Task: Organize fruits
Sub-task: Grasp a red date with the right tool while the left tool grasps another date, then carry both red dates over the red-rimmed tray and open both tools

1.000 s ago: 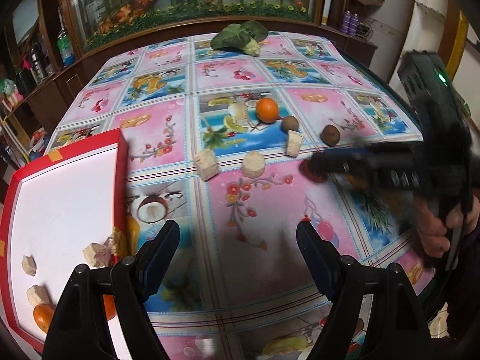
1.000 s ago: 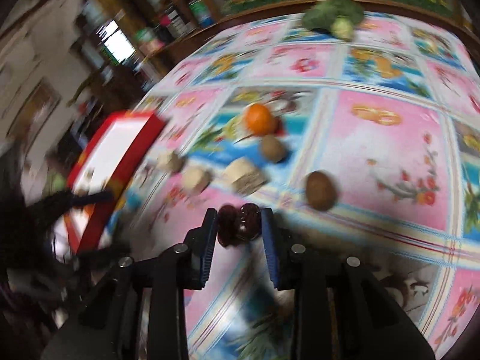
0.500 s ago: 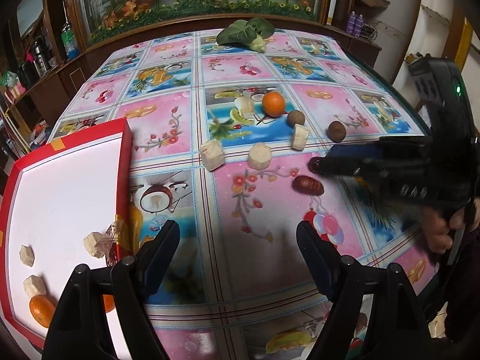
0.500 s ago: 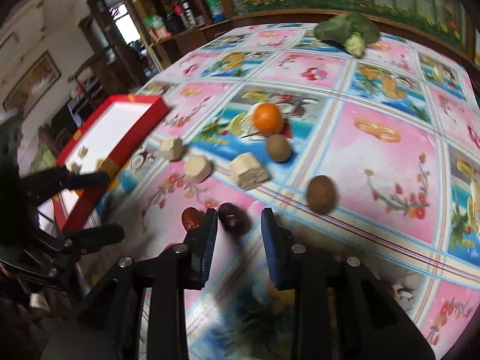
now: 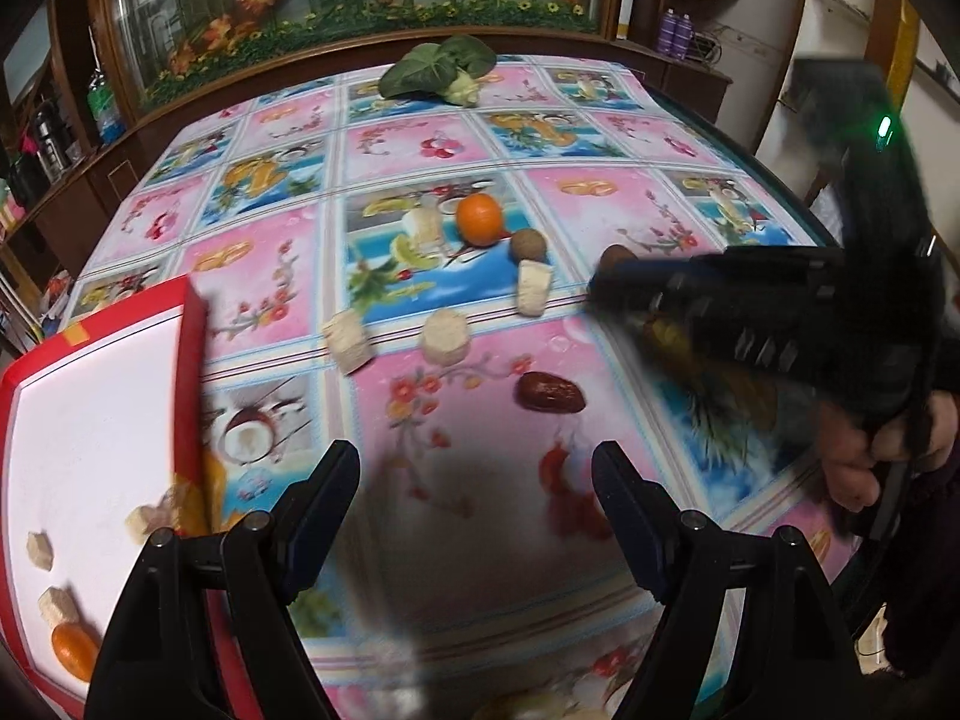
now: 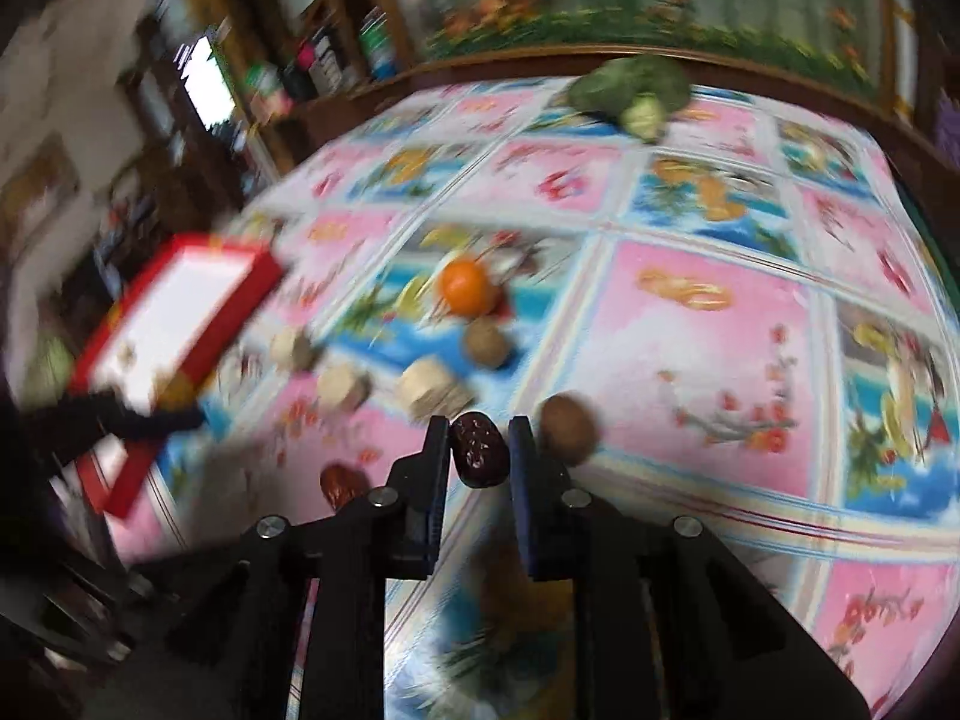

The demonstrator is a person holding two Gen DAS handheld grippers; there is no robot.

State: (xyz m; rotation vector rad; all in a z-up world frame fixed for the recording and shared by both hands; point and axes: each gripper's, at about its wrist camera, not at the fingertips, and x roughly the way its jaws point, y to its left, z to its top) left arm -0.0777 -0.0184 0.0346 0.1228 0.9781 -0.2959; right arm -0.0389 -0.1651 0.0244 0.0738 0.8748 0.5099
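Note:
My right gripper [image 6: 480, 425] is shut on a dark red date [image 6: 478, 453], held just above the tablecloth. A second red date [image 5: 549, 393] lies loose on the cloth, left of that gripper [image 5: 600, 291]. Beyond it sit an orange [image 5: 478, 219], two brown round fruits [image 5: 528, 245] [image 6: 569, 429] and several pale chunks [image 5: 445, 337]. The red tray [image 5: 191, 372] with a white floor stands at the left and holds pale chunks and a small orange fruit [image 5: 72, 648]. My left gripper [image 5: 474, 462] hangs open and empty over the near cloth.
A leafy green vegetable [image 5: 438, 69] lies at the table's far edge. A wooden cabinet with a glass tank runs behind the table. A hand [image 5: 864, 456] holds the right gripper at the table's right edge.
One second ago two dates sat between the right fingers. One has dropped onto the cloth, and the gripper with the other has moved right, toward the brown fruit. The left gripper stays open.

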